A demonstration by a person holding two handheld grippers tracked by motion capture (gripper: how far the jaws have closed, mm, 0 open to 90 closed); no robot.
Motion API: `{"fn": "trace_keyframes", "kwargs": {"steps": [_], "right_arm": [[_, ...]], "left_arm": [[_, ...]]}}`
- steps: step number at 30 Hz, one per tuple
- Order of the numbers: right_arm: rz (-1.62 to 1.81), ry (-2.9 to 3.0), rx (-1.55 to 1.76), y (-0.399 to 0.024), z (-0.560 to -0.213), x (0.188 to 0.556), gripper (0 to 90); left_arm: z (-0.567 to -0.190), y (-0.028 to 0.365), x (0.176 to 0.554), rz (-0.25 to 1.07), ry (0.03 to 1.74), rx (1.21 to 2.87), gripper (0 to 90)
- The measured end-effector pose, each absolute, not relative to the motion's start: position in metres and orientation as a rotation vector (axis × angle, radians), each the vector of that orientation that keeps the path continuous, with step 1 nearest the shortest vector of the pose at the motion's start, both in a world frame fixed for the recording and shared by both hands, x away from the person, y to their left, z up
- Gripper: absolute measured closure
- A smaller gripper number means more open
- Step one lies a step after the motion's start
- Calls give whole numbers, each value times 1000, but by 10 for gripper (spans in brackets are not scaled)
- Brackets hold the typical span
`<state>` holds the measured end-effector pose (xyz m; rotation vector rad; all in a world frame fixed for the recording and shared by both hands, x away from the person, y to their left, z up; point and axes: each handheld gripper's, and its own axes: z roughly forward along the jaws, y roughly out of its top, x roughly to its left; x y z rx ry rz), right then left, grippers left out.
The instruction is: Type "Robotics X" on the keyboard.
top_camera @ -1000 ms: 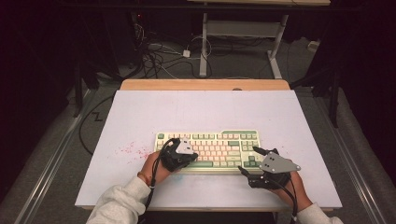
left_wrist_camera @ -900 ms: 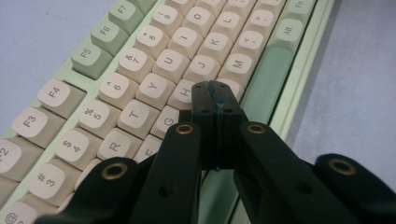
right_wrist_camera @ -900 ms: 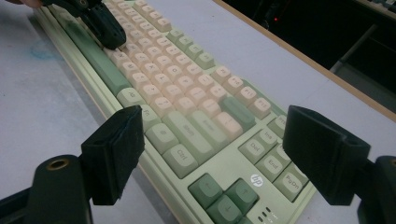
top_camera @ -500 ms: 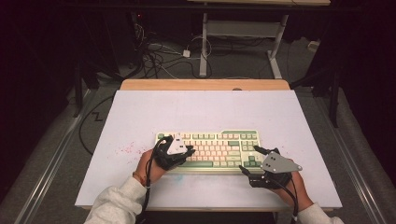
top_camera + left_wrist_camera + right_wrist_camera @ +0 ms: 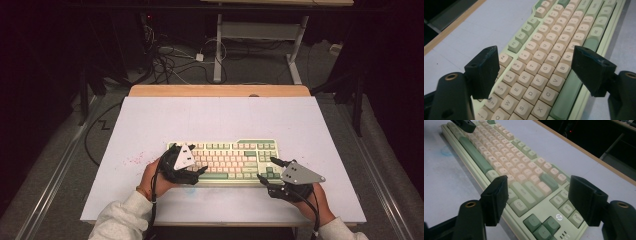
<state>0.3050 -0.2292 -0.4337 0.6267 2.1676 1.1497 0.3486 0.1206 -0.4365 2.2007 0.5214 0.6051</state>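
A pale green keyboard (image 5: 225, 157) with cream keys lies on the white table (image 5: 215, 120), near its front. My left gripper (image 5: 200, 172) hovers over the keyboard's left end. In the left gripper view my left gripper (image 5: 534, 52) is open above the letter keys (image 5: 541, 47), its jaws having just been opening with nothing between them. My right gripper (image 5: 266, 169) sits at the keyboard's right end. Its jaws (image 5: 537, 181) have just been closing. They stand open over the keys (image 5: 506, 157) near the arrow cluster and press on nothing.
Red speckles (image 5: 132, 160) mark the table left of the keyboard, and a faint blue smudge (image 5: 445, 151) lies in front of it. A wooden strip (image 5: 220, 90) edges the table's far side. Cables (image 5: 170, 60) and a desk frame (image 5: 250, 30) stand on the floor beyond.
The left hand has shifted slightly left and away over the keyboard's left end. The right hand has stayed where it was.
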Motion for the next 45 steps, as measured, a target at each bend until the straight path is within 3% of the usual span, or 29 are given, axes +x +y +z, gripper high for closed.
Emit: {"fn": "trace_keyframes", "kwargs": {"steps": [2, 7, 10, 24, 45], "right_arm": [[1149, 2177, 622, -229, -434, 305, 476], [1147, 2230, 619, -228, -432, 308, 798], [1124, 2261, 635, -224, -433, 312, 900], [1090, 2316, 653, -198, -431, 332, 900], [1035, 2404, 621, -134, -436, 369, 900]], "left_arm": [[-437, 123, 348, 613, 526, 2195, 163], [-438, 133, 345, 637, 528, 2195, 155], [-439, 141, 342, 652, 546, 2191, 155], [-446, 173, 322, 748, 606, 2161, 155], [-456, 198, 310, 702, 668, 2144, 155]]}}
